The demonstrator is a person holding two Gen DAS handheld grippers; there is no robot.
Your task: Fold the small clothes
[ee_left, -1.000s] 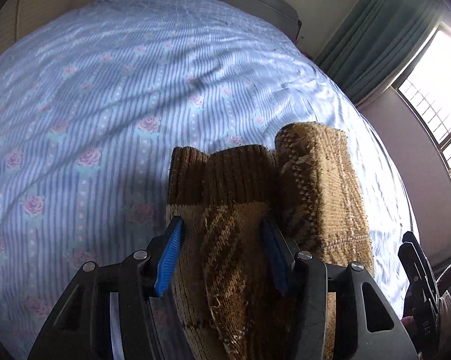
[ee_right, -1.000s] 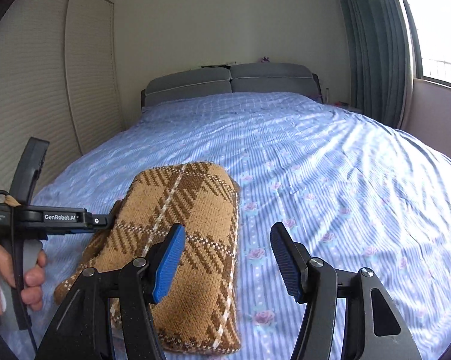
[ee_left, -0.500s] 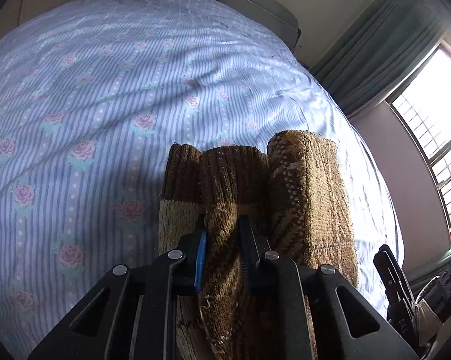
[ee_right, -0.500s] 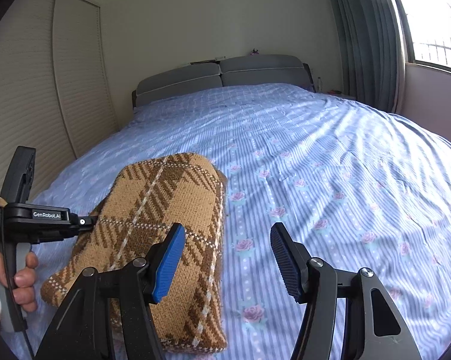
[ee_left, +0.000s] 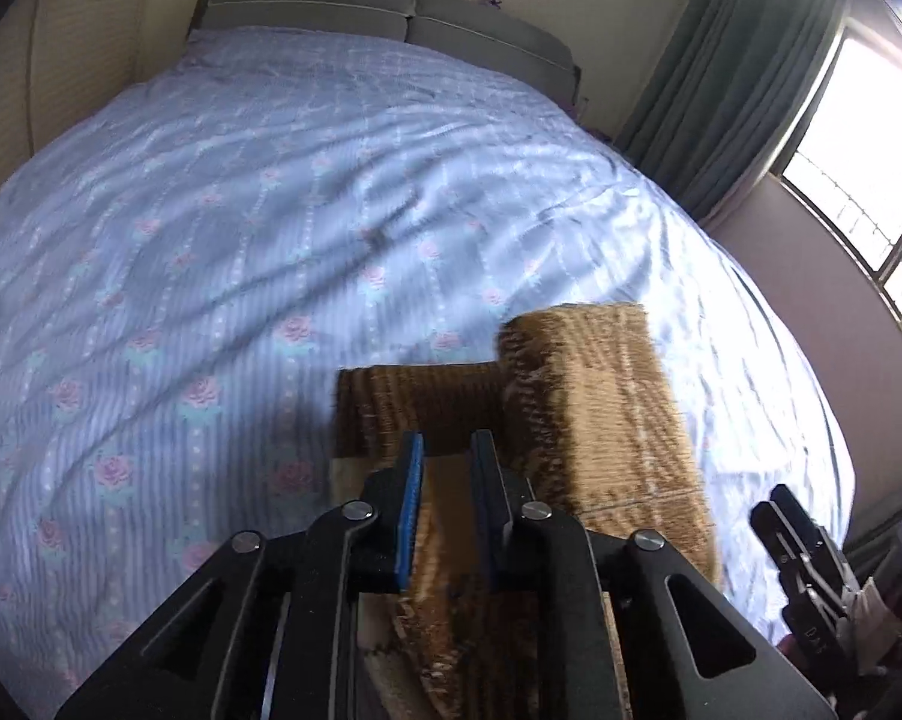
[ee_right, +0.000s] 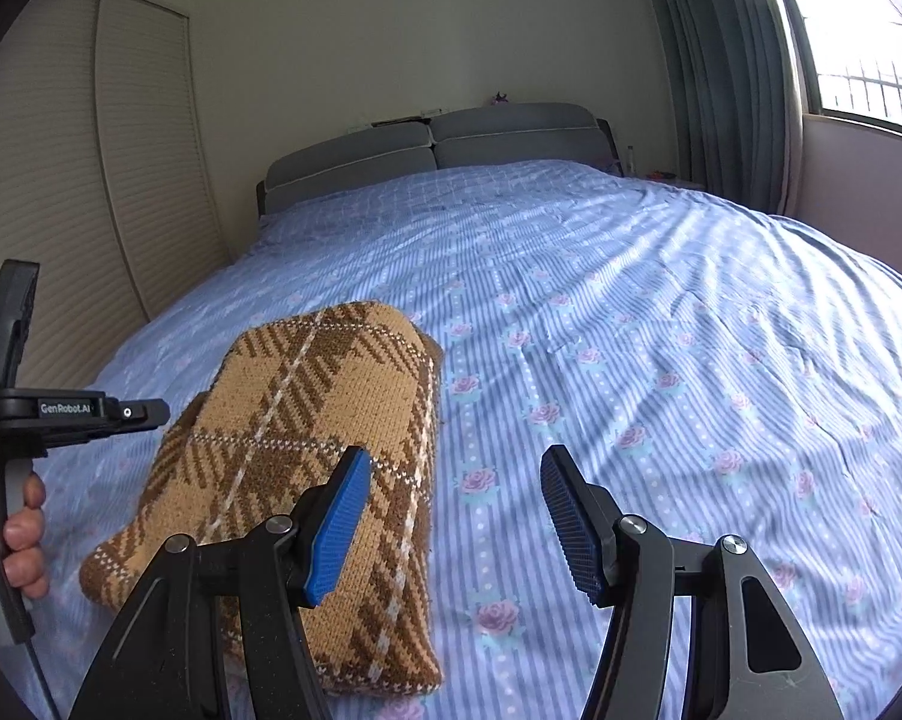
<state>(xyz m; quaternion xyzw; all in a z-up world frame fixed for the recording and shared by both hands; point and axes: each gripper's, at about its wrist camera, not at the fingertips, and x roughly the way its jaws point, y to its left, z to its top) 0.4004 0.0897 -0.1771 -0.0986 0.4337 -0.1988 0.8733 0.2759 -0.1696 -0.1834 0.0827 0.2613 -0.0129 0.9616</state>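
A brown and tan plaid knit garment [ee_left: 601,396] lies folded on the flowered blue bedsheet [ee_left: 270,240]. My left gripper [ee_left: 446,462] pinches a raised fold of the knit between its blue pads; its jaws are opening slightly and the fold still fills the gap. In the right wrist view the garment [ee_right: 306,396] is a thick bundle at lower left, with the left gripper [ee_right: 150,411] at its left edge. My right gripper [ee_right: 451,516] hovers open above the bundle's right edge and the sheet, nothing between its pads.
A person's hand [ee_right: 21,534] holds the left gripper's handle. A grey headboard [ee_right: 432,150] stands at the far end of the bed. Louvred wardrobe doors [ee_right: 90,210] run along the left. Green curtains [ee_right: 721,90] and a bright window [ee_right: 859,30] are on the right.
The left gripper's jaws closed from wide apart onto a fold of the knit, then rose with it, and its view tilted up toward the headboard. The right gripper stayed open and hardly moved.
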